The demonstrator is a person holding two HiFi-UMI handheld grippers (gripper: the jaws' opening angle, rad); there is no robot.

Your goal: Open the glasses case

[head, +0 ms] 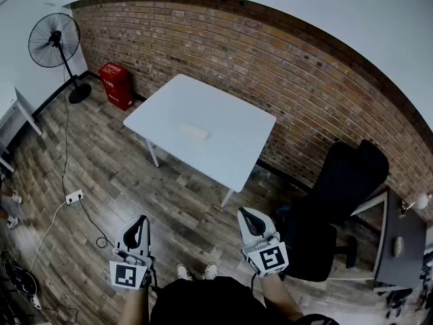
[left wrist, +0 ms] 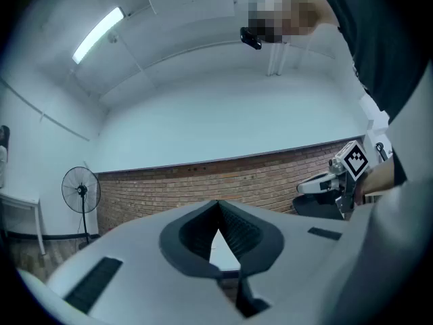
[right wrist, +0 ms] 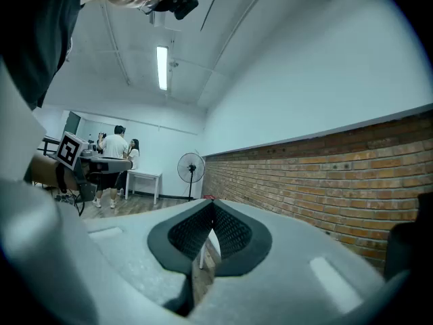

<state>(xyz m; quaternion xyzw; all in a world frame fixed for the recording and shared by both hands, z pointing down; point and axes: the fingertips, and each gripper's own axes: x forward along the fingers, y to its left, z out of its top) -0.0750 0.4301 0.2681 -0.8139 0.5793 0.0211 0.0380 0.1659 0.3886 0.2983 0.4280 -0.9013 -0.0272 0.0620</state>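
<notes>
A pale glasses case (head: pixel 194 131) lies closed near the middle of the white table (head: pixel 230 156), well ahead of me. Both grippers hang low in front of the person's body, far short of the table. My left gripper (head: pixel 137 229) is shut with nothing in it, and its dark pads meet at the tips in its own view (left wrist: pixel 217 204). My right gripper (head: pixel 249 220) is also shut and empty, with its pads closed together (right wrist: pixel 212 204). Each gripper shows in the other's view, the right one (left wrist: pixel 329 182) and the left one (right wrist: pixel 101 163).
A brick wall (head: pixel 270 66) runs behind the table. A standing fan (head: pixel 55 42) and a red box (head: pixel 116 84) are at the back left. A black office chair (head: pixel 338 202) and a dark desk (head: pixel 399 242) stand at the right. A power strip (head: pixel 74 196) with cables lies on the wooden floor.
</notes>
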